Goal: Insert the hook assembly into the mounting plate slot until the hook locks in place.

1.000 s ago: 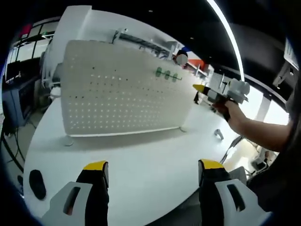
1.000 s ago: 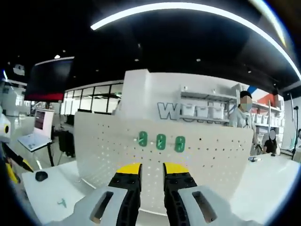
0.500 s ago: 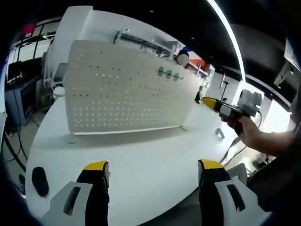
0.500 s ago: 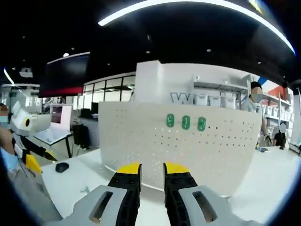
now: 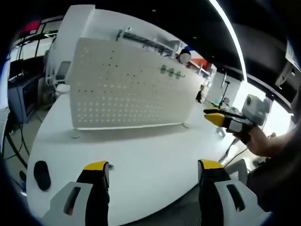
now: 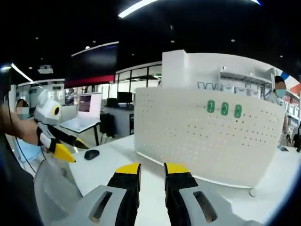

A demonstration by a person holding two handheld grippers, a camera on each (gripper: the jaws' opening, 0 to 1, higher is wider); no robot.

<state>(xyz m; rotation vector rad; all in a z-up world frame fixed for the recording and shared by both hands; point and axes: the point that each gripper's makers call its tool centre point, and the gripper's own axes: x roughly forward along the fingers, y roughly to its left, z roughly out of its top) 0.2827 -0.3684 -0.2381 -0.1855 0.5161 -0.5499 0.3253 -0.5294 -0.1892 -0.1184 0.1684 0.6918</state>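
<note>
Mounting plate (image 5: 129, 84), a white perforated board, stands upright on the white tabletop (image 5: 141, 160), and its long axis runs along the tabletop from side to side. Rows of small holes cover its face. Three green hooks (image 6: 225, 108) sit side by side near the top edge of the plate, each one with its long side vertical; finer details of them I cannot tell.

In the left gripper view, the left claw (image 5: 150, 165) has its yellow-tipped jaws wide apart with nothing between them, over the near edge of the tabletop. The right claw (image 6: 151, 168) has its jaws close together with only a narrow gap, and it holds nothing.

Between both claws and the plate the tabletop is bare and wide. A black mouse (image 5: 42, 173) lies near the edge, well apart from the plate.
</note>
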